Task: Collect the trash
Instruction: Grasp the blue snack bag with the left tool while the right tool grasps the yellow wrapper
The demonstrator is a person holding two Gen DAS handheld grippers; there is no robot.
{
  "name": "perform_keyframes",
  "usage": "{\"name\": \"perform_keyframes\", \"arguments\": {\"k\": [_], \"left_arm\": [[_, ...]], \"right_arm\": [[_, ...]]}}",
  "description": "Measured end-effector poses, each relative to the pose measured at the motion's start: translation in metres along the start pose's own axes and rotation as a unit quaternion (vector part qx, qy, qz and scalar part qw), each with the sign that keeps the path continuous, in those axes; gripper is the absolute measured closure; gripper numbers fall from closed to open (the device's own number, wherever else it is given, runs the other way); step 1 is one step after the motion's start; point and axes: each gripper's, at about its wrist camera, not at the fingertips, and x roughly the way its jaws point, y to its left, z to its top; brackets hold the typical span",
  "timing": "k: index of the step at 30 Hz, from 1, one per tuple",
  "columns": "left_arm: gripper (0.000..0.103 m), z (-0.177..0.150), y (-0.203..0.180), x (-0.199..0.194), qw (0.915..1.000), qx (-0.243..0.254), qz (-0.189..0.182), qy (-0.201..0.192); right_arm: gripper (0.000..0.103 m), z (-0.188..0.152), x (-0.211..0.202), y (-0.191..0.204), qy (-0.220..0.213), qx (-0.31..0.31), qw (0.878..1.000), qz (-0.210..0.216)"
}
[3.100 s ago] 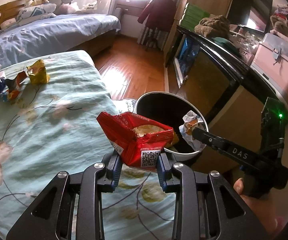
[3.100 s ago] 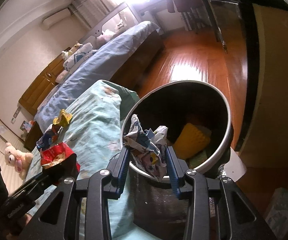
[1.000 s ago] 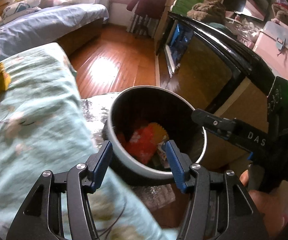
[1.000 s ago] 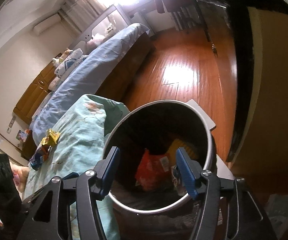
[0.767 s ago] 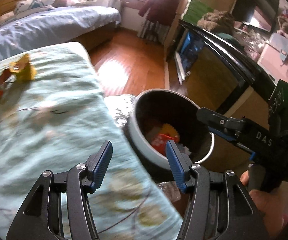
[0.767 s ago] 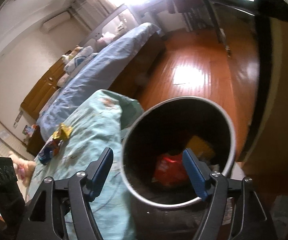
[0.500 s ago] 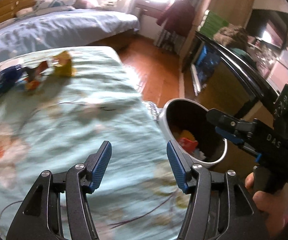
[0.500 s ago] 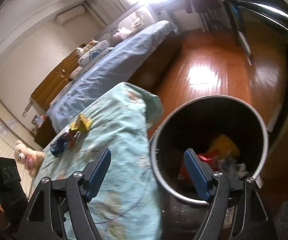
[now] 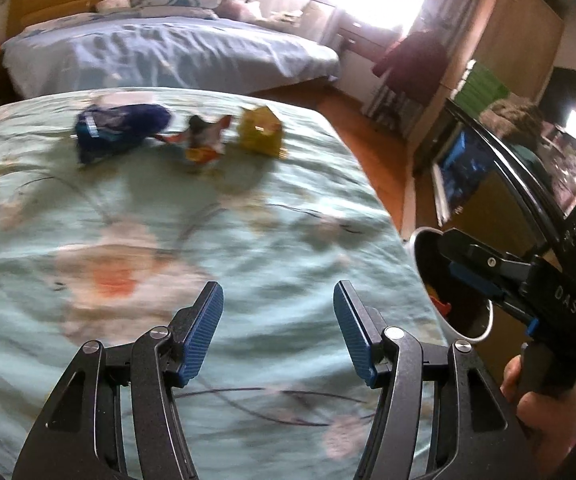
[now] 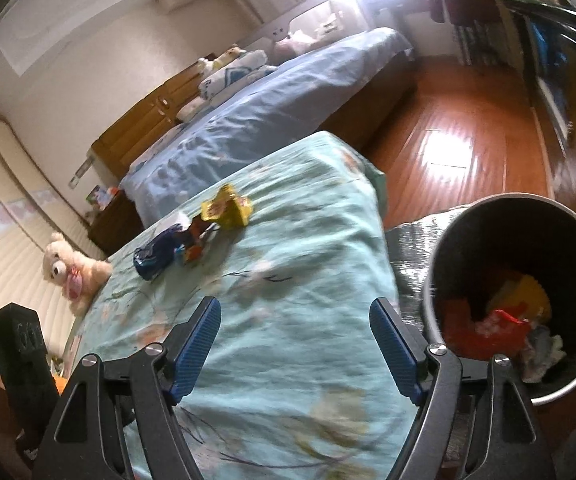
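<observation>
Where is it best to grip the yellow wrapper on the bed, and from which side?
Probably the raised peak of the yellow wrapper: it stands crumpled on the bedspread. Come from above, on the side away from the orange wrapper close beside it.

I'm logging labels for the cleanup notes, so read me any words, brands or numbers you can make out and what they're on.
"DAS": on the right gripper body, left wrist view.
Print on the blue wrapper, the orange wrapper and the yellow wrapper: too blurred.
Red packet in the bin: unreadable.
</observation>
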Motion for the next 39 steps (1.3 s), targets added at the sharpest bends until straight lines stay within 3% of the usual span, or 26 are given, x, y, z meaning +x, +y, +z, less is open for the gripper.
{"name": "perform_keyframes", "arguments": {"k": [16, 25, 39], "left_arm": [[0.045, 0.025, 0.072, 0.0, 0.998, -0.044, 0.043, -0.015], [0.045, 0.055, 0.109, 0.014, 0.9956, -0.061, 0.067, -0.023], [0.045, 0.1, 0.146, 0.048, 0.9942, -0.075, 0.07, -0.031]], "right_arm": [[0.025, 0.011, 0.06, 0.047, 0.03, -0.067, 0.997, -0.003], [0.025, 0.033, 0.099, 0.065, 0.041, -0.092, 0.995, -0.001], [0.029, 0.065, 0.155, 0.072, 0.046, -0.098, 0.994, -0.005]]}}
